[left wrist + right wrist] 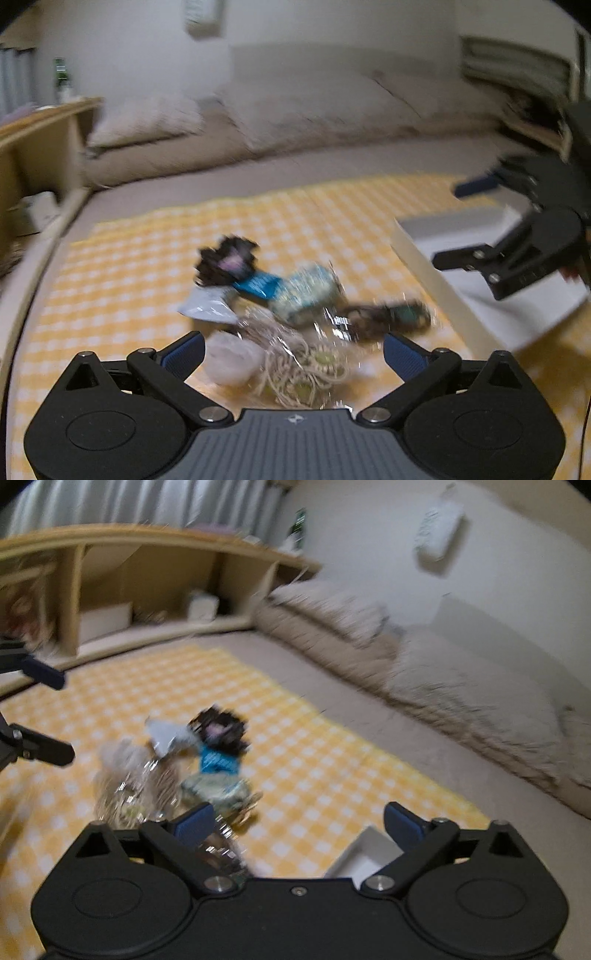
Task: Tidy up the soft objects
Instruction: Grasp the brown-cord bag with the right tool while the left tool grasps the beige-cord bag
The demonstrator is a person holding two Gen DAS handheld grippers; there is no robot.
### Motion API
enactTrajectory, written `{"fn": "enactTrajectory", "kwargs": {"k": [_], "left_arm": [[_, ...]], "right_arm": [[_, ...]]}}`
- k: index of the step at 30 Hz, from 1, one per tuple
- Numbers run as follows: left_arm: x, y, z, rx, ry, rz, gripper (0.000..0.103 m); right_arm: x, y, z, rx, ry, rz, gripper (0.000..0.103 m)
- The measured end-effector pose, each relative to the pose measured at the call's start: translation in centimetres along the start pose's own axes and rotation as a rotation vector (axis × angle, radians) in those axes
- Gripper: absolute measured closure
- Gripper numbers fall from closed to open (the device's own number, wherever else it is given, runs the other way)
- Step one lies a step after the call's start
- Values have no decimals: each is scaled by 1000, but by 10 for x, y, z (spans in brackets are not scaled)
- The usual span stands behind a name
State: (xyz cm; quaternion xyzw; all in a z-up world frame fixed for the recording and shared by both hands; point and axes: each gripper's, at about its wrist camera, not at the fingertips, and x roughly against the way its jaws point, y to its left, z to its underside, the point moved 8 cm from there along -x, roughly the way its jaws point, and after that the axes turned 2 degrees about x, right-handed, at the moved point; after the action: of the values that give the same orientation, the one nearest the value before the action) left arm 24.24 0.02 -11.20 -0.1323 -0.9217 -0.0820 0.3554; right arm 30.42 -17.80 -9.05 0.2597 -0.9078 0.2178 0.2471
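Clutter is my main worry: the small soft things lie heaped together in the middle of the yellow-and-white checked cloth (147, 258), touching and overlapping, so a pinch aimed at one could drag its neighbours along. My left gripper (293, 350) hangs over the near edge of the heap with jaws spread wide and nothing between the pads. Just ahead of it sits a crinkly clear plastic bag of beige cord (295, 365), which I judge slippery and likely to slide out of a light grip or snag the pale round pouch (231, 360) beside it. My right gripper (299, 823) is likewise released and empty, its left finger close over the shiny wrapping. Both views are smeared, so I cannot place the pads finely, and closing now might miss or catch only film.

Farther back in the pile I see a black frilly fabric piece (225, 264) with a pinkish centre, a bright blue packet (256, 286), a teal patterned soft bundle (304, 291), a grey-white flat sachet (207, 306) and a dark band-like item (388, 315) whose detail is too blurred to read. A shallow white cardboard box (424, 258) stands on the cloth to the right of the heap, near but apart, and it looks empty as far as I can see.
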Motion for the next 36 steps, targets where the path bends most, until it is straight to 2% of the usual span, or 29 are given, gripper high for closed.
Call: {"fn": "enactTrajectory", "kwargs": {"k": [5,11,15,19,22,26,32,36], "left_arm": [[-31,-7,15,-77,86,78,10],[-55,-9,28,-143,155,113,11],[-63,-4,30,-143,166,129,10],[-73,-2,30,-160,149,158,8],[-84,3,32,-169,152,152,5],[-90,0,36,-150,181,190,5],[-82,-14,37,-141,209,247,11],[-83,-15,37,-130,210,236,11]], "right_arm": [[-35,19,14,115,67,-112,8],[-65,36,29,200,145,-231,10],[-79,44,38,232,195,-301,12],[-87,45,43,206,228,-353,12],[-97,44,48,188,253,-353,12],[-102,44,57,186,277,-361,12],[-110,43,59,187,285,-352,12],[-116,49,62,194,303,-351,12]]}}
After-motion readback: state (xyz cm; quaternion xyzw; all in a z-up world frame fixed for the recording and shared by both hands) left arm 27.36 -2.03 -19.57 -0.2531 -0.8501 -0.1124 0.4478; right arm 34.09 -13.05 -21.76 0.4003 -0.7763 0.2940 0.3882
